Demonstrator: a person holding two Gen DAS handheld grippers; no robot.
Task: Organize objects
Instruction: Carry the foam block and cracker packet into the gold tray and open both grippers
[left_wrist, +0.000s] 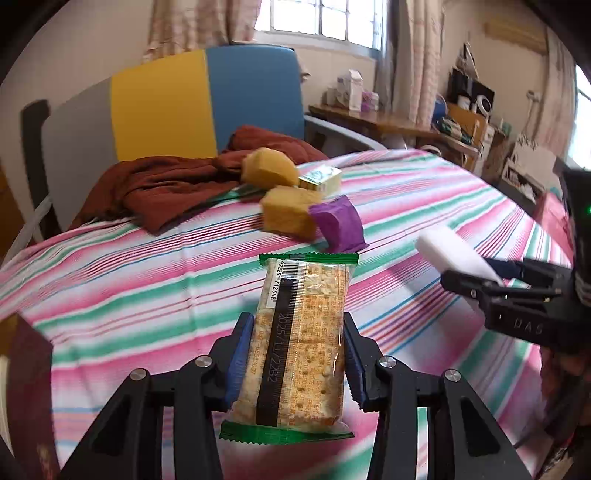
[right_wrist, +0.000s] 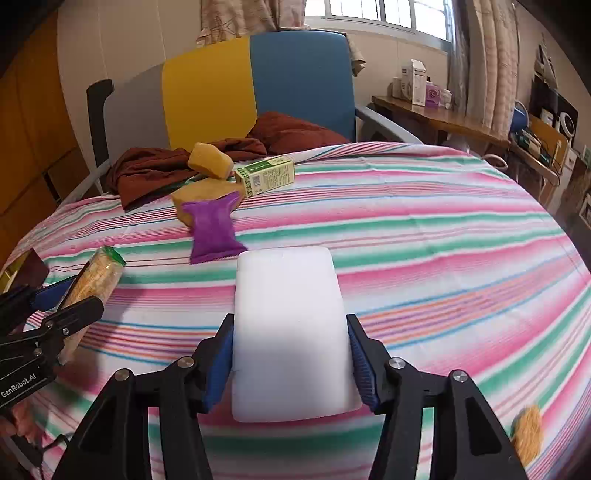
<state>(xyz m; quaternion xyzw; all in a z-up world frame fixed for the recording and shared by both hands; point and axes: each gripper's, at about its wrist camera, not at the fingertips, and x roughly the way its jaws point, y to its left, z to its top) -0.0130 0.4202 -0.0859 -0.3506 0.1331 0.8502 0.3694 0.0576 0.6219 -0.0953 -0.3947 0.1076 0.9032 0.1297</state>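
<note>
Left gripper (left_wrist: 297, 354) clamps a green-edged cracker packet (left_wrist: 299, 339) lengthwise above the striped tablecloth (left_wrist: 424, 206); right gripper (right_wrist: 291, 354) clamps a white foam block (right_wrist: 290, 332) — both lifted clear. Farther back lie two yellow sponges (right_wrist: 210, 160), a purple wrapper (right_wrist: 214, 230), a green carton (right_wrist: 267, 177).

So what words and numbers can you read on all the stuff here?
"2025/11/22B2": black strip on the cracker packet.
"92225171234 8": its barcode, roughly.
"GenRobot.AI": left gripper.
"DAS": right gripper, rest cut off.
Green-and-white carton: print too small to read.
Purple packet, white sponge: none.
</note>
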